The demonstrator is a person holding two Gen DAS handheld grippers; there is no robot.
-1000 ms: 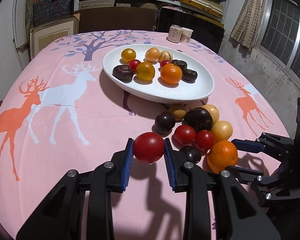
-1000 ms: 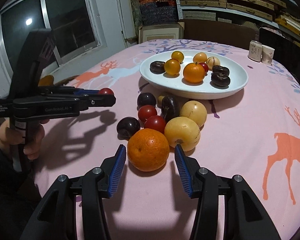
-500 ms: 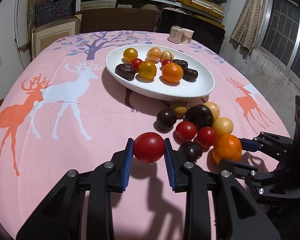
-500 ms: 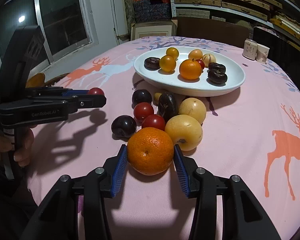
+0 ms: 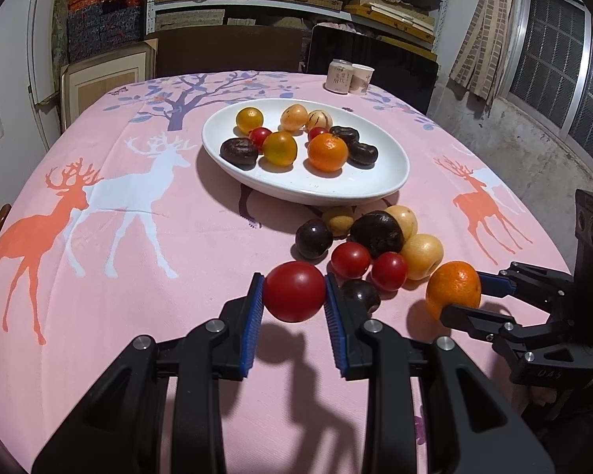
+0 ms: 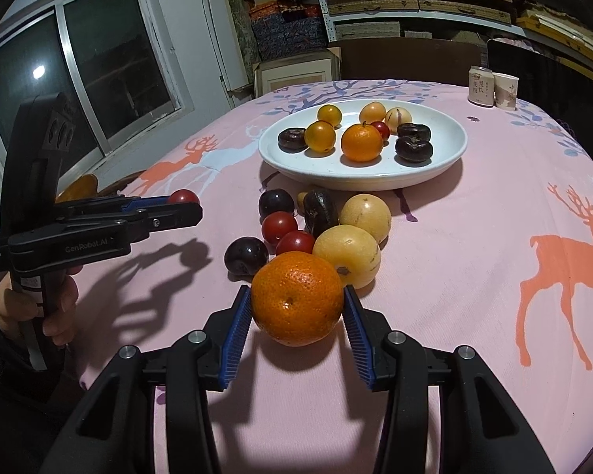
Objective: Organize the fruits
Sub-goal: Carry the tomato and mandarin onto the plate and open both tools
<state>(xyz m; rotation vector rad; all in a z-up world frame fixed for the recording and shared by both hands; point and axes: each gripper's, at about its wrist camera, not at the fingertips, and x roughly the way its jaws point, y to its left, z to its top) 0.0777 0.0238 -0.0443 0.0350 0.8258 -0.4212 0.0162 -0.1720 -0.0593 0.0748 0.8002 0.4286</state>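
Note:
My left gripper point(image 5: 294, 296) is shut on a red tomato point(image 5: 294, 291) and holds it above the pink cloth; it also shows in the right wrist view point(image 6: 184, 202). My right gripper point(image 6: 297, 308) is shut on an orange point(image 6: 297, 298), lifted just off the cloth; the orange also shows in the left wrist view point(image 5: 453, 289). A white oval plate point(image 5: 359, 185) holds several fruits. A loose pile of tomatoes point(image 5: 350, 259), dark plums point(image 5: 313, 238) and yellow fruits point(image 5: 422, 251) lies in front of the plate.
A can point(image 5: 339, 76) and a paper cup point(image 5: 361, 78) stand at the table's far edge. Chairs and shelves stand behind the table. A window and wall lie to the right in the left wrist view.
My right gripper closed on the orange and lifted it off the cloth. My left gripper, still holding the tomato, rose a little.

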